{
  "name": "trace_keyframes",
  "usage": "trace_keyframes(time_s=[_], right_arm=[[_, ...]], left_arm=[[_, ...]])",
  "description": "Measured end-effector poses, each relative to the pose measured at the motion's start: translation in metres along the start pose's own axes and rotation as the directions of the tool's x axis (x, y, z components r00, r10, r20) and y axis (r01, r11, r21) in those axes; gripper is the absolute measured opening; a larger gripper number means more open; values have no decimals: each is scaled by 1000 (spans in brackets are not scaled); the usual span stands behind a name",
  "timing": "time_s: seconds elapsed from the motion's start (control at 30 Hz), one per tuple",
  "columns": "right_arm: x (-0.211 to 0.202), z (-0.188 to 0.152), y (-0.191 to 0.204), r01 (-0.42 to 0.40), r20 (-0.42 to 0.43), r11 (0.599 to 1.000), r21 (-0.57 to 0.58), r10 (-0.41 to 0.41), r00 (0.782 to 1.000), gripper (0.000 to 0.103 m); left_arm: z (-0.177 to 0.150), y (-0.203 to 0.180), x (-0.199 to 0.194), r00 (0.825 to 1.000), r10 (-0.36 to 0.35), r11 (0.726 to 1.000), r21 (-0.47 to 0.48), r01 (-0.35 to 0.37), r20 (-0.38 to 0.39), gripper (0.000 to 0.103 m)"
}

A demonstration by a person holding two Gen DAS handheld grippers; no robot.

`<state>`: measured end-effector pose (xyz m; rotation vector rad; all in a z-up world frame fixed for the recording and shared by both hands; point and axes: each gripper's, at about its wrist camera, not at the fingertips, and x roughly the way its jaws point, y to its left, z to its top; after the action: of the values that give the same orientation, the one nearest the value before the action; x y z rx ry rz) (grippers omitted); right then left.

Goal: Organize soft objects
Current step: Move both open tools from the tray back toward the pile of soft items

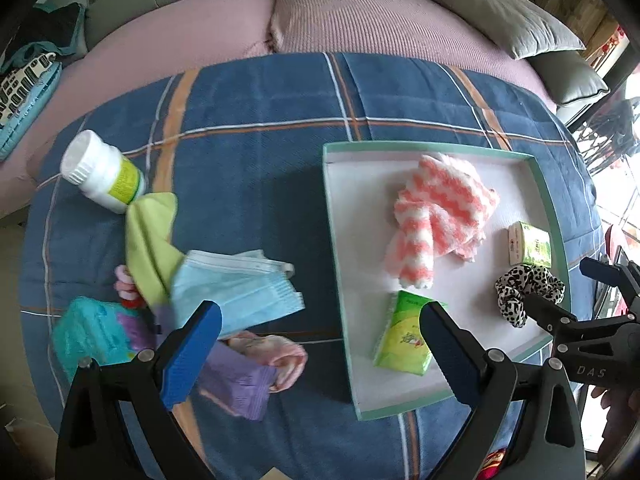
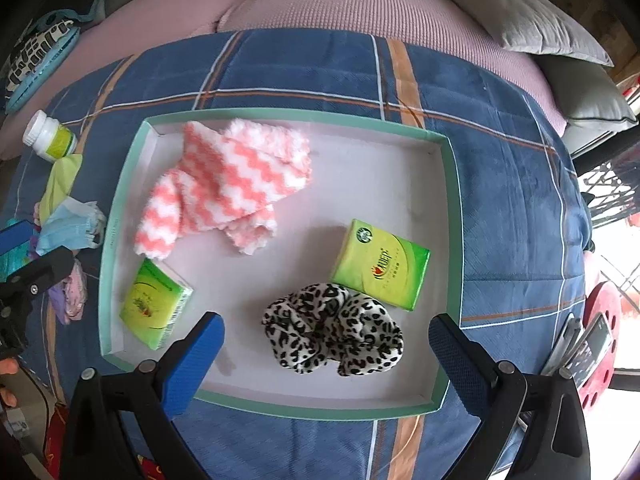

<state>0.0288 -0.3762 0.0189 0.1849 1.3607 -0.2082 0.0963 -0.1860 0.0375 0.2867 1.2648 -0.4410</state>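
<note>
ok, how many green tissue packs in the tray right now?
2. One tissue pack lies by the tray's near-left corner, below the pink-white cloth. The other sits right of centre, touching the leopard scrunchie. The cloth could hide another.

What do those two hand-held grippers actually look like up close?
Each hand-held gripper, left and right, has a black frame with silver rivets and two fingers faced with textured blue pads. The right one's black body carries white letters "DAS".
</note>
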Motion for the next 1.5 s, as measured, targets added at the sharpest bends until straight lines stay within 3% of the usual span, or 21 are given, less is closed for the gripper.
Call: trace_keyframes(time_s=[0.33, 0.57, 0.8, 1.1, 1.5], right_arm=[[-27, 15, 34, -6, 29, 999, -38, 7, 1000, 103], [-56, 33, 72, -66, 93, 997, -50, 71, 993, 103], [-74, 47, 125, -101, 123, 986, -132, 117, 985, 103], [-68, 58, 192, -151, 87, 963, -221, 174, 981, 103], [-19, 69, 240, -200, -22, 947, -251, 201, 979, 103]], left_arm=[[-2, 46, -34, 999, 5, 1000, -30, -4, 44, 99], [1, 102, -64, 997, 32, 998, -62, -28, 72, 99], [1, 160, -79, 994, 65, 989, -141, -53, 82, 99], [-3, 215, -72, 998, 49, 969, -246, -36, 48, 99], [6, 230, -24, 998, -54, 955, -294, 42, -34, 99]])
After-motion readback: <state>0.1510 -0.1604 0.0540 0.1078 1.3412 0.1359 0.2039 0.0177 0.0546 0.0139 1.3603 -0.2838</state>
